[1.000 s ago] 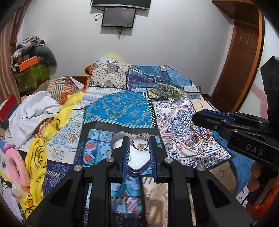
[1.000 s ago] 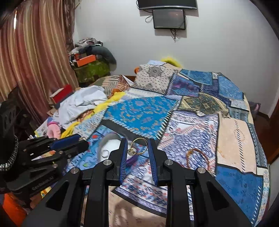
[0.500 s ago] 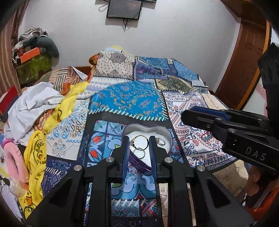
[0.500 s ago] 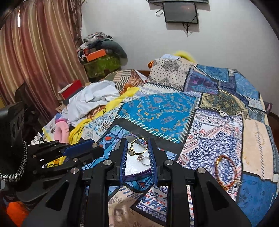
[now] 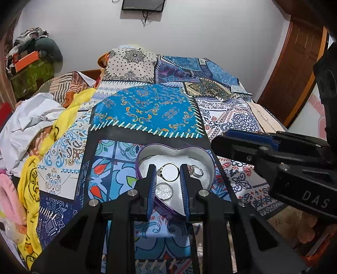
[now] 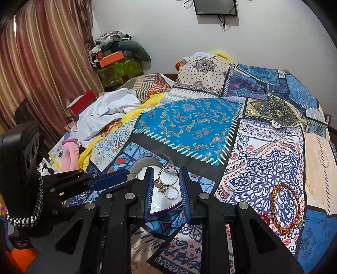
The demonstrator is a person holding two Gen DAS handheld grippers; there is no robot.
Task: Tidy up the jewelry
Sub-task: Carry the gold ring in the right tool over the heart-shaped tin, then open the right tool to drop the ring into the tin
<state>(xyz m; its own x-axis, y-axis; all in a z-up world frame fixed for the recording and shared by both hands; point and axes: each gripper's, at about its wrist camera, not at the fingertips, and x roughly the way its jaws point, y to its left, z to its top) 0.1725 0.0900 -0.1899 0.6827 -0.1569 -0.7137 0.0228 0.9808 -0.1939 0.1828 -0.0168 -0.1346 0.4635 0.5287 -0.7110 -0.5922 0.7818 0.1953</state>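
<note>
Left-wrist view, lower centre: left gripper (image 5: 167,171) clenched on a gold ring (image 5: 169,172) above the heart-shaped box (image 5: 207,162), which holds a silver band (image 5: 164,192) and a stone ring (image 5: 195,170); right-wrist view, lower centre: right gripper (image 6: 166,178) grasping a second gold ring (image 6: 167,176); lower right: beaded bracelet (image 6: 284,208) on the patchwork bedspread (image 6: 252,147).

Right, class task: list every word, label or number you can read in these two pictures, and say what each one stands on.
"DAS": white letters on the black body of the right gripper, seen from the left wrist.
Yellow cloth: dark printed letters, too creased and blurred to read.
Wall screen: a small mark on its lower edge, too small to read.
Nothing else is legible.
</note>
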